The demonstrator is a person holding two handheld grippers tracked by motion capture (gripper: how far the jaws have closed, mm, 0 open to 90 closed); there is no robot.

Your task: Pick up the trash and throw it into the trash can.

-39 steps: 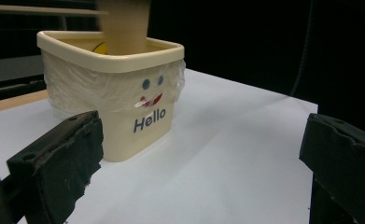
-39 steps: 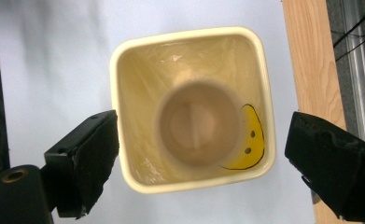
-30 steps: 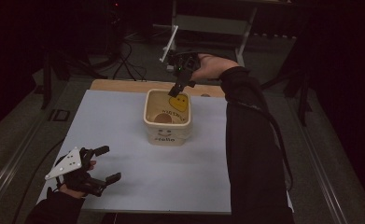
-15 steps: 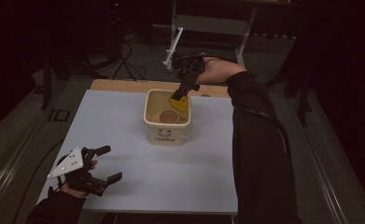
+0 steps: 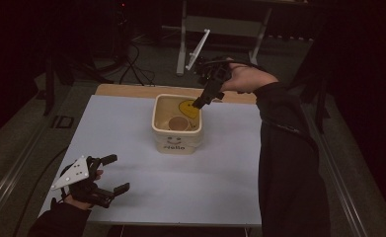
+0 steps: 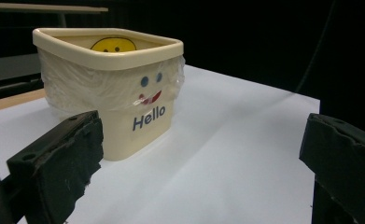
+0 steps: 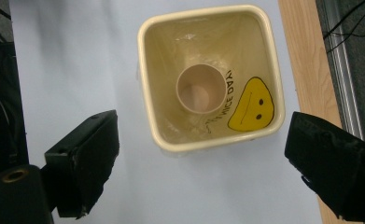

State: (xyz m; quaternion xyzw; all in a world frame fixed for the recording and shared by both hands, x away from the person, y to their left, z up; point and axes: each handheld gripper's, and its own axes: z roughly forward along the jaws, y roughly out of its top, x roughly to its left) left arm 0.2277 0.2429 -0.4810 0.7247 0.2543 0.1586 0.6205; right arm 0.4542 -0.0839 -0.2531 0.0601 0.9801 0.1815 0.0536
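Observation:
A cream square bin [image 5: 177, 136] with "Hello" on its front and a clear liner stands mid-table. A tan paper cup [image 5: 178, 123] sits upright inside it, mouth up, seen from above as a cup [image 7: 201, 88] in the bin [image 7: 208, 142]. My right gripper [image 5: 201, 102] hangs over the bin's far right rim; in its own view the right gripper [image 7: 201, 140] is open and holds nothing. My left gripper [image 5: 112, 174] rests open near the table's front left corner. The left gripper [image 6: 203, 140] faces the bin [image 6: 110, 88] from a distance.
The white table top [image 5: 230, 168] has a bare wooden strip [image 5: 126, 90] along its far edge. Beyond it are a metal stand [image 5: 183, 44] and floor cables [image 5: 136, 69]. A dark sleeve [image 5: 287, 163] crosses the table's right side.
My right gripper has shifted slightly right and back over the bin's far rim. The cup stays inside the bin. The left gripper has hardly moved.

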